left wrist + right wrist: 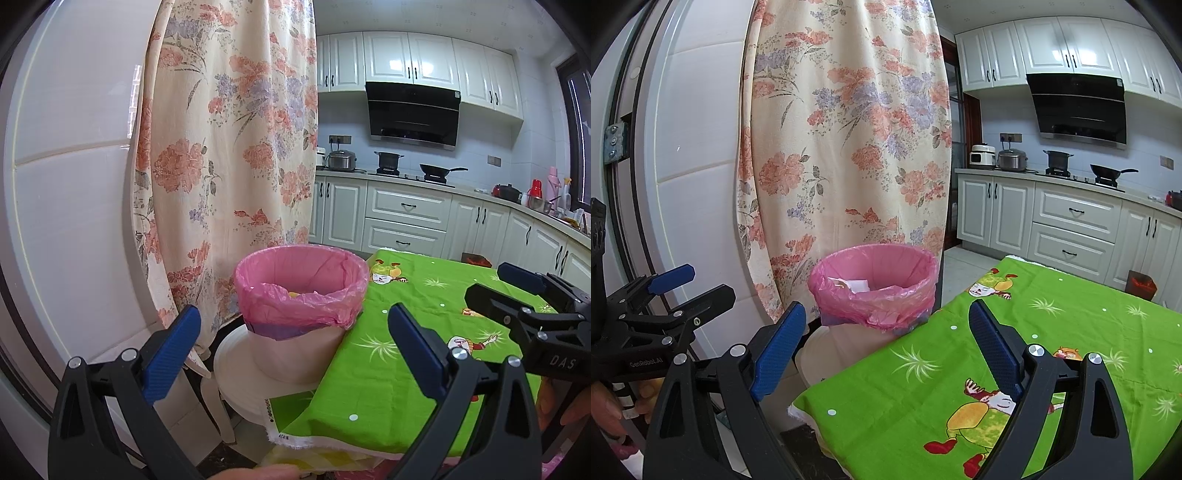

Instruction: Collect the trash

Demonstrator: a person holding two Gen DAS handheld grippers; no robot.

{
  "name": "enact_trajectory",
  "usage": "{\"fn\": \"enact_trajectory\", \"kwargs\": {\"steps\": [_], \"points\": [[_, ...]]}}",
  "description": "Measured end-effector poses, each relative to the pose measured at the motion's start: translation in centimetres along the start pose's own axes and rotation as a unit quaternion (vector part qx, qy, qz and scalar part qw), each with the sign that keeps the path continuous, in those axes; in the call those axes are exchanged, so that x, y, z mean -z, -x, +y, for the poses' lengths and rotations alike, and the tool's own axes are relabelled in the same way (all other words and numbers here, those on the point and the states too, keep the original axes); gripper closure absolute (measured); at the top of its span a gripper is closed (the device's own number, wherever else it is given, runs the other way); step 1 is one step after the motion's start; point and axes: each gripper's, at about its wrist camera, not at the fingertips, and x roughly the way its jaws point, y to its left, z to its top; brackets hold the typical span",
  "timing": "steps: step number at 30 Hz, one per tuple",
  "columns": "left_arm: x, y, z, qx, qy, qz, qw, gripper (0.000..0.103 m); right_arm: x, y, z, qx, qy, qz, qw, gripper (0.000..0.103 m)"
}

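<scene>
The left claw (293,343) is wide open and holds nothing. Past it stands a bin (301,295) with a pink bag, on a white stool (236,373) beside the green tabletop (406,332). White paper (855,285) lies inside the bin. The right claw (886,341) is wide open and empty too, over the tabletop's corner.

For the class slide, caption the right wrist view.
Open right gripper faces a pink-lined bin holding paper scraps, beside a green cartoon tablecloth.
</scene>
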Motion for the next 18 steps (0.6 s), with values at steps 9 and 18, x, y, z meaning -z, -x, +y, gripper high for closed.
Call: {"fn": "enact_trajectory", "kwargs": {"steps": [9,18], "points": [[0.07,-0.02,0.03,0.001,-0.002,0.0,1.0,0.005,-0.04,0.03,-0.04,0.0,0.0,0.0,1.0,0.019],[0.07,0.05,0.08,0.002,-0.001,0.001,1.0,0.005,0.03,0.09,-0.04,0.0,0.0,0.0,1.0,0.019]]}}
